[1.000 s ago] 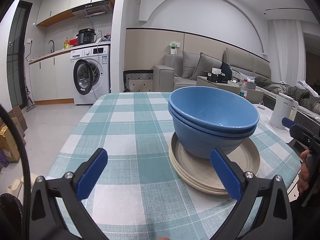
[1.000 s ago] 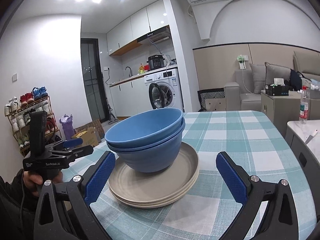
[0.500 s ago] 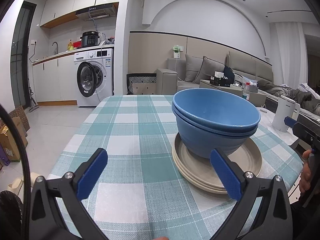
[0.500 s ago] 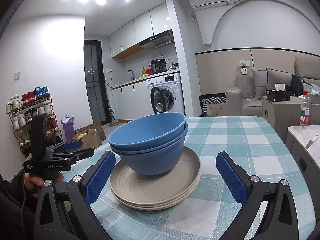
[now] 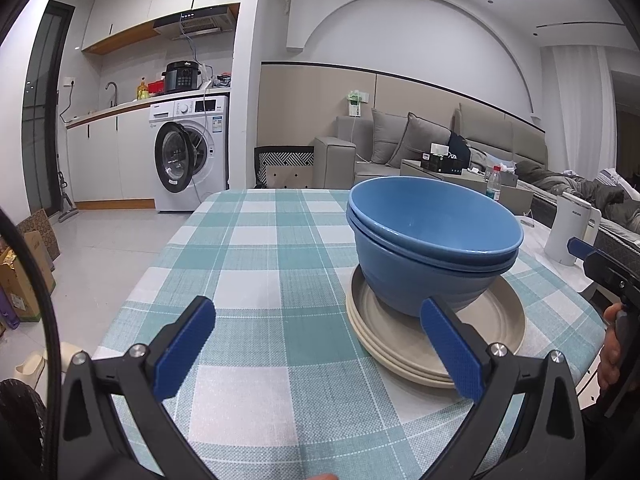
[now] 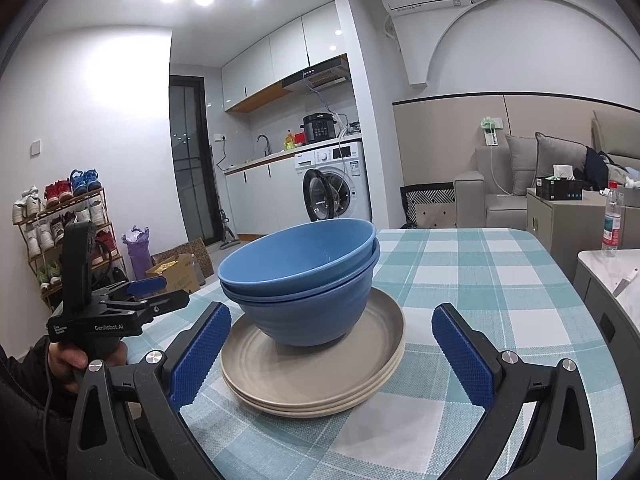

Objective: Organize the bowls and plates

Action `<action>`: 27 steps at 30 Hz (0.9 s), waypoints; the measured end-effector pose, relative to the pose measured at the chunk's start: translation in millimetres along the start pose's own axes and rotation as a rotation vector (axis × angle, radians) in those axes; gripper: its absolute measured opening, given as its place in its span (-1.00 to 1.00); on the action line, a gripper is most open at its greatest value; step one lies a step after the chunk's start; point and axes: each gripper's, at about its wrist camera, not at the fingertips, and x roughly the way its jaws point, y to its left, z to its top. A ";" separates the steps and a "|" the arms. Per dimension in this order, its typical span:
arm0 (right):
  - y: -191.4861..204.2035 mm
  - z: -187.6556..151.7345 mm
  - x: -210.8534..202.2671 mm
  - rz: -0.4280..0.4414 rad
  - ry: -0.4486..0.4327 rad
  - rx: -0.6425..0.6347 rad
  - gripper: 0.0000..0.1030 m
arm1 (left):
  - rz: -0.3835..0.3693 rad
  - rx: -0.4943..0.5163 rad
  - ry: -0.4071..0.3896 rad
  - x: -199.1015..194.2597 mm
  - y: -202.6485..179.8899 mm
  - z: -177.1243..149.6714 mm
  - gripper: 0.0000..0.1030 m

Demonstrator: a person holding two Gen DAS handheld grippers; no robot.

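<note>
The two nested blue bowls (image 6: 304, 280) sit on the beige plate stack (image 6: 316, 372) straight ahead between the right gripper (image 6: 326, 356) jaws, spread wide and empty, while the left gripper (image 5: 316, 354), equally wide and empty, has them off to its right.

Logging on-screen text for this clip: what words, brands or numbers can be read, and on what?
"GenRobot.AI": on the side of the left gripper, seen in the right wrist view.
Too small or blurred to read: smaller print beside it, kettle marking, washing machine label, bottle label.
</note>
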 end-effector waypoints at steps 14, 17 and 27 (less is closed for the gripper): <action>1.6 -1.4 4.6 0.005 0.009 0.001 0.99 | -0.004 0.013 -0.001 3.1 -0.5 -1.7 1.00; 2.6 -2.4 6.4 0.004 0.011 -0.003 0.99 | -0.009 0.020 0.000 2.7 -1.7 -2.9 1.00; 2.6 -3.9 7.1 0.005 0.015 -0.002 0.99 | -0.019 0.057 -0.006 0.6 -8.6 -3.7 1.00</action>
